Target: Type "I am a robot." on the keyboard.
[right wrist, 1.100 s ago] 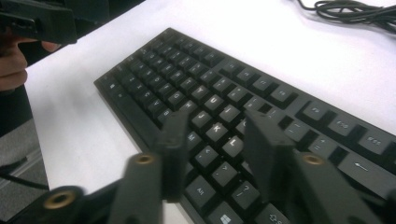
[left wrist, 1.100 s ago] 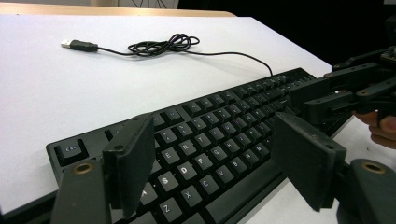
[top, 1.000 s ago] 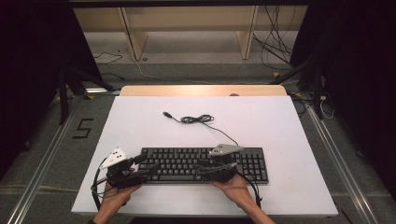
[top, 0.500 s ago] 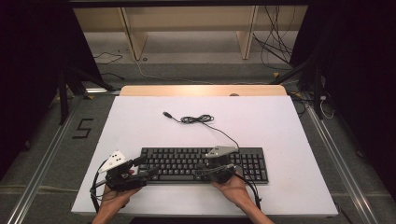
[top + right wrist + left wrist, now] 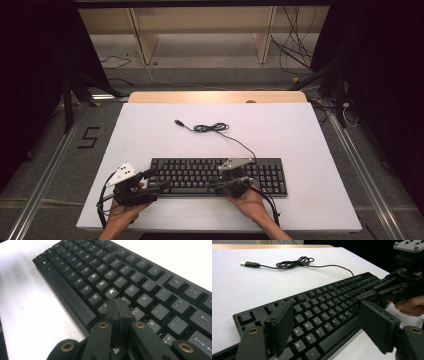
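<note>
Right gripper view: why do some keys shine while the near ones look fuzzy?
In the right gripper view, light glares off keycaps around K on the keyboard; the shut right gripper and nearby keys are soft, too close to the lens. In the high view, the table is evenly lit and its surroundings dark.

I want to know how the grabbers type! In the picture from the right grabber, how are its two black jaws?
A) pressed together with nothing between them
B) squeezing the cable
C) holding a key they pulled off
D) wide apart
A: in the right gripper view the right gripper has its two black jaws pressed flat together, nothing between them, their tips over the flat black plastic keyboard near the K key.
</note>
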